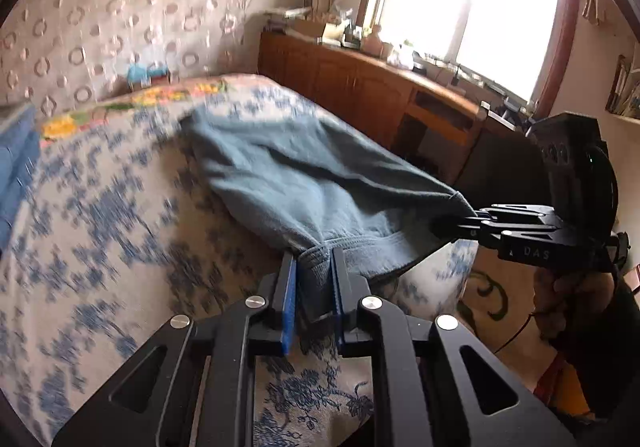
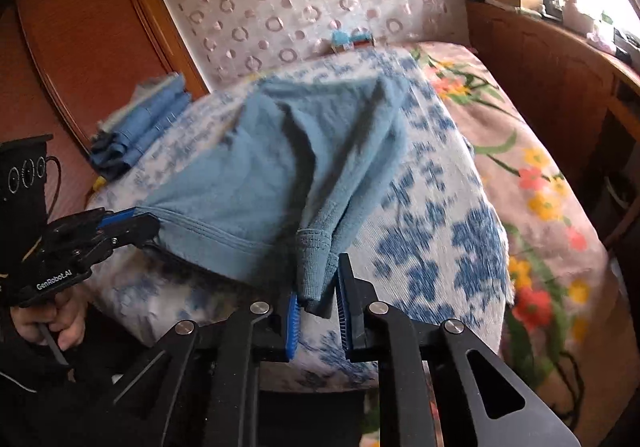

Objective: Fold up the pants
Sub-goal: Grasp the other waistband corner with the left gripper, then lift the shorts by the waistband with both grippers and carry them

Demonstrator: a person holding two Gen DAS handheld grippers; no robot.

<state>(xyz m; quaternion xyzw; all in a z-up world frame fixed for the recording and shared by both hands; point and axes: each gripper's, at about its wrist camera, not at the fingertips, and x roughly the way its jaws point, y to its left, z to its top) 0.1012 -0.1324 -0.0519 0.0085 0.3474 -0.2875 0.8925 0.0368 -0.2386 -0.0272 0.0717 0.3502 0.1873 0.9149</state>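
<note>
So both hand-held grippers have a hold on the blue pants (image 1: 304,183) here, one at each end of the waistband hem. The left hand-held gripper (image 1: 314,267) is clamped on a bunched-up corner of the ribbed hem, blue pads squeezing the fabric from both sides, and you can see the same grip from the other camera way over at the left edge, where its fingertips pinch the hem corner. The right hand-held gripper (image 2: 318,287) has the other corner: a folded wad of hem sits between its blue pads, which look pressed against it, though the right pad seems to sit a touch off the cloth near the tip. The waistband edge hangs stretched between the two grips, lifted a little above the bed (image 2: 432,207), while the rest of the pants trails back across the blue-and-white floral cover and lies on it. A floral blanket (image 2: 540,183) with red and yellow flowers shows under that cover on the right side. A folded stack of blue clothes (image 2: 140,127) sits at the bed's far left edge. A wooden cabinet (image 1: 360,87) runs along under the bright window (image 1: 472,7), cluttered on top. A bare hand (image 2: 52,321) holds the left device's handle.
</note>
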